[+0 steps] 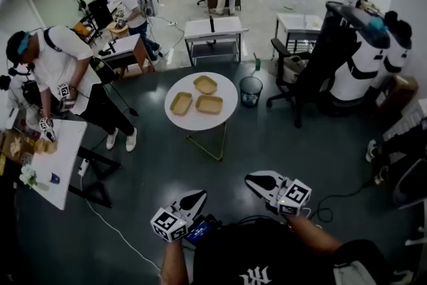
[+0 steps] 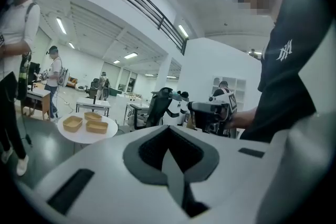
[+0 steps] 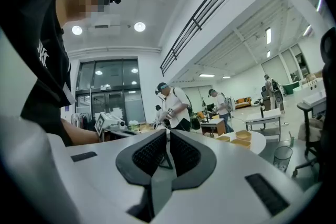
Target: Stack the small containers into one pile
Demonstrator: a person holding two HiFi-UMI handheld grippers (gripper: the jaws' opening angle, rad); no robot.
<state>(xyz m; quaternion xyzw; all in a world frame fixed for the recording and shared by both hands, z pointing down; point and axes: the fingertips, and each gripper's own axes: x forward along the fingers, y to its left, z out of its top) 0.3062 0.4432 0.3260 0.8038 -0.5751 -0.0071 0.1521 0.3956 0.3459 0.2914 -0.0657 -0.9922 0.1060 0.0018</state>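
- Closest to us in the head view is the person's black shirt, with a forearm reaching out on each side to a gripper held low over the dark floor.
- Our left gripper [image 1: 197, 197] has its fingers [image 2: 148, 148] pressed together with nothing between them; in its own view the two dark pads meet along a single seam.
- Our right gripper [image 1: 254, 179] is the same: its fingers [image 3: 148, 153] meet tip to tip and hold nothing.
- Both grippers point ahead toward a round white table [image 1: 195, 125], which stands well apart from them across open floor.
- We count three tan small containers on that table (none stacked yet, each resting on the tabletop on its own): the far container [image 1: 205, 84], the left container [image 1: 181, 103] and the right container [image 1: 209, 104].
- They lie close together in a loose triangle, with narrow gaps between them as far as we can make out.
- Just beside the table on its right stands a dark wire bin [image 1: 251, 90], and farther right a black office chair [image 1: 301, 77].
- At the left edge a person in a white shirt [image 1: 59, 60] bends over another white table [image 1: 60, 163].
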